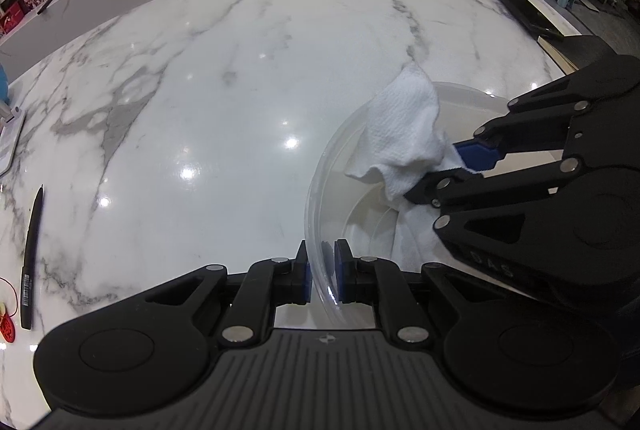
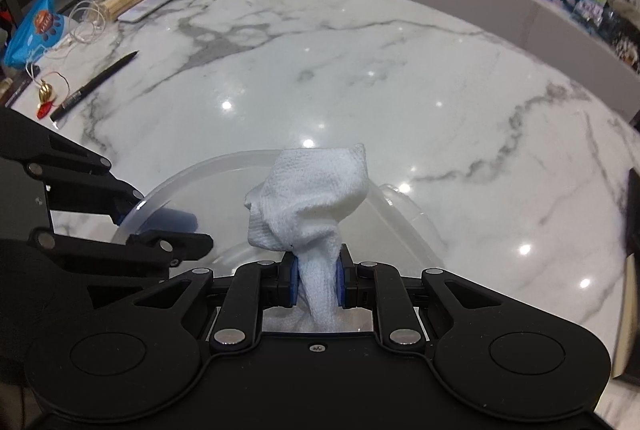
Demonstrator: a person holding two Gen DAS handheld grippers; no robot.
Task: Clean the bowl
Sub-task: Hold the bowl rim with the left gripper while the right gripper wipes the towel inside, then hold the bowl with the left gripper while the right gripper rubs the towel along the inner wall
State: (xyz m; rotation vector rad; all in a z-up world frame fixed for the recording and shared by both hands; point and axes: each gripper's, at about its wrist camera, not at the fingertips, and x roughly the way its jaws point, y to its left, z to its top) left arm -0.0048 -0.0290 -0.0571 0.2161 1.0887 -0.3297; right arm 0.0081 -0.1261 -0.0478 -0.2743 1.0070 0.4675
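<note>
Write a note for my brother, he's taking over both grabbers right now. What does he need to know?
Left hand-held gripper: shut on the rim of the clear bowl, steadying it on the marble table.
Right hand-held gripper: shut on a bunched white cloth, which hangs inside the bowl.
Done: bowl gripped, cloth picked up and brought in.
Left: wipe the inside all round, lift the cloth out, let go of the bowl. How clean it is, the pictures cannot tell.
Keep off the black pen at the left.

One clear bowl (image 1: pixel 320 189), one white cloth (image 1: pixel 404 133), two grippers — left (image 1: pixel 322 276), right (image 2: pixel 316 280) — one black pen (image 1: pixel 31 258)
</note>
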